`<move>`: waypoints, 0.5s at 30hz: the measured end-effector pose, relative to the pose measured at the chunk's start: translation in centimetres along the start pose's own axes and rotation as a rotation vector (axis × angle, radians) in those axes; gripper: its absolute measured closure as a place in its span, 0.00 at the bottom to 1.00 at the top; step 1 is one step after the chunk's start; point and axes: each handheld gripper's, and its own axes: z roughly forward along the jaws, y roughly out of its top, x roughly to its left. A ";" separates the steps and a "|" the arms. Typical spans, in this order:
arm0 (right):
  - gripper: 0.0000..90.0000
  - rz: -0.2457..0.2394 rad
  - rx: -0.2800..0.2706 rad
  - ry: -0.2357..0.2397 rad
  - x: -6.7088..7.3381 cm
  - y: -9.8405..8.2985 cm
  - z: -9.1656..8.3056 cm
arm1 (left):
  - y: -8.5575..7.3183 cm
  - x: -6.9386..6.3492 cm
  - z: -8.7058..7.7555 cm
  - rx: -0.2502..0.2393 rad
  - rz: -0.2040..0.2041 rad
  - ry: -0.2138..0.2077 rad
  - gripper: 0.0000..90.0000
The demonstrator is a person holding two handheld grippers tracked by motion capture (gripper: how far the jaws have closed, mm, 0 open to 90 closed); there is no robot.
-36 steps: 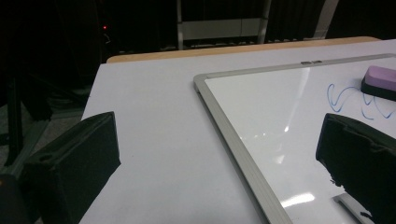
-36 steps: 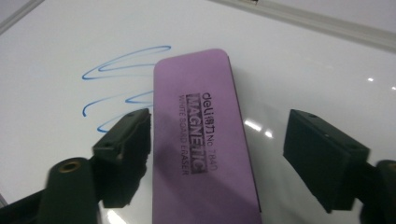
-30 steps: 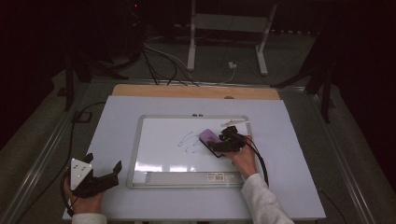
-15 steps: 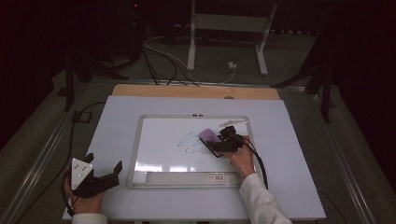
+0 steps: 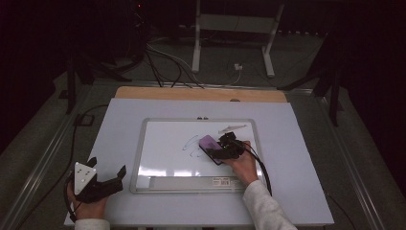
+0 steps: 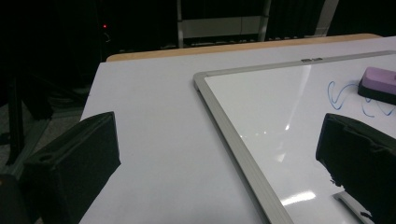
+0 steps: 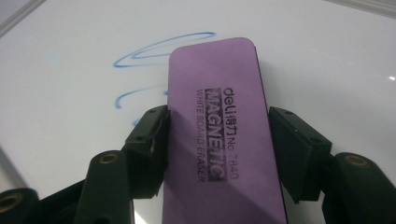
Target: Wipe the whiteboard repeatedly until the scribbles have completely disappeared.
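Observation:
A purple magnetic whiteboard eraser [image 7: 224, 140] lies flat on the whiteboard [image 5: 139, 158], beside a blue scribble [image 5: 191, 146]. My right gripper [image 7: 217, 140] straddles the eraser [image 5: 208, 142]. Its jaws have just been closing, and both pads now press on the eraser's long sides. In the high view the right gripper [image 5: 216, 149] sits at the board's middle right, with a hand behind it. My left gripper [image 5: 107, 167] rests open near the table's front left corner, off the board. In the left gripper view the left gripper [image 6: 219, 144] has nothing between its jaws, and the eraser [image 6: 380, 81] shows far off.
A grey marker [image 5: 232, 128] lies on the board's upper right. The board rests on a pale sheet over a wooden table [image 5: 191, 93]. A cable trails from each gripper. Behind the table are stand legs [image 5: 196, 48] and floor cables.
The right gripper's jaws have drawn in against the purple eraser, and the eraser has crept slightly left. The left gripper has stayed put.

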 end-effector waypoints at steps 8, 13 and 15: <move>0.46 -0.057 0.011 0.051 1.7 0.1 0.5 | 0.0 0.1 0.0 0.000 -0.001 0.000 0.00; 0.46 -0.086 0.017 0.084 2.4 0.1 0.8 | 0.0 0.1 0.0 0.000 0.000 0.000 0.00; 0.46 -0.096 0.019 0.098 2.8 0.1 0.9 | 0.0 0.1 0.0 0.000 0.001 0.000 0.00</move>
